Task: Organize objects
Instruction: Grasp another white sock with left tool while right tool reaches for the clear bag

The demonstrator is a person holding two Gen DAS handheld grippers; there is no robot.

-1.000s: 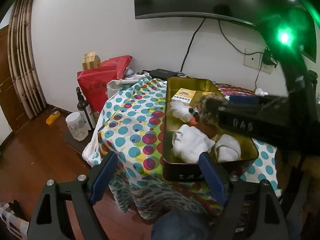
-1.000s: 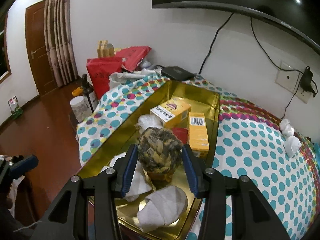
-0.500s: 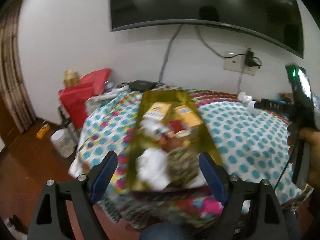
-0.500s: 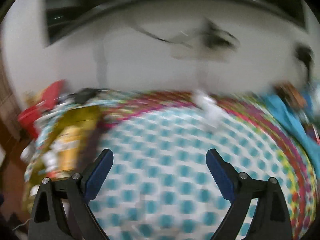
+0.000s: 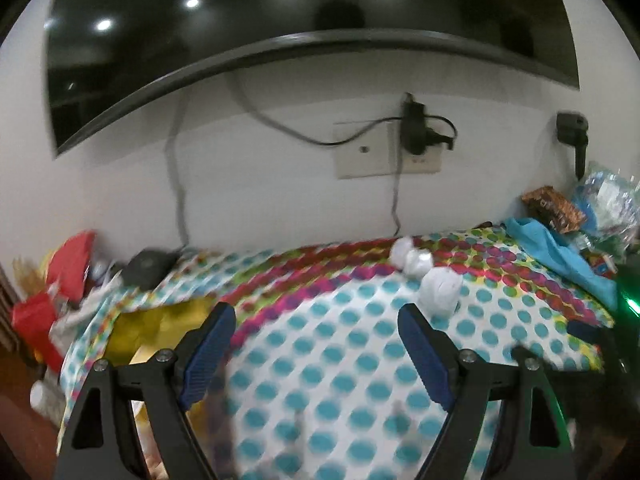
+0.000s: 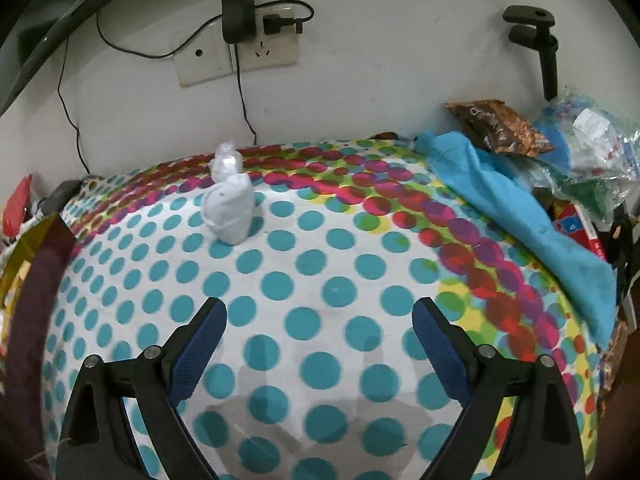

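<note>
Polka-dot cloth: white with teal dots and a band of red, pink and yellow-green dots; it covers the surface under and ahead of both grippers.
Right gripper: jaws spread wide, nothing between the blue pads; it hangs over bare cloth, its shadow on the dots below.
Left gripper: jaws likewise wide apart and empty; this view is blurred.
White rolled bundle: stands on the cloth ahead and to the left of the right gripper, well apart from its fingers; in the left wrist view it sits just beyond the right-hand finger.
Smaller white bundles: right behind the first, nearer the wall; whether they touch it I cannot tell.
Gold tin: ahead and left of the left gripper, partly hidden by its left finger; contents too blurred to read.
Wall: white, with a socket plate straight ahead, a black adapter plugged in, and thin cables trailing down.
Screen: dark, wall-mounted above, reflecting ceiling lights.
Far right: blue cloth, a brown snack packet and crumpled clear plastic bags heaped at the wall.
Far left: red bags beside the surface.
</note>
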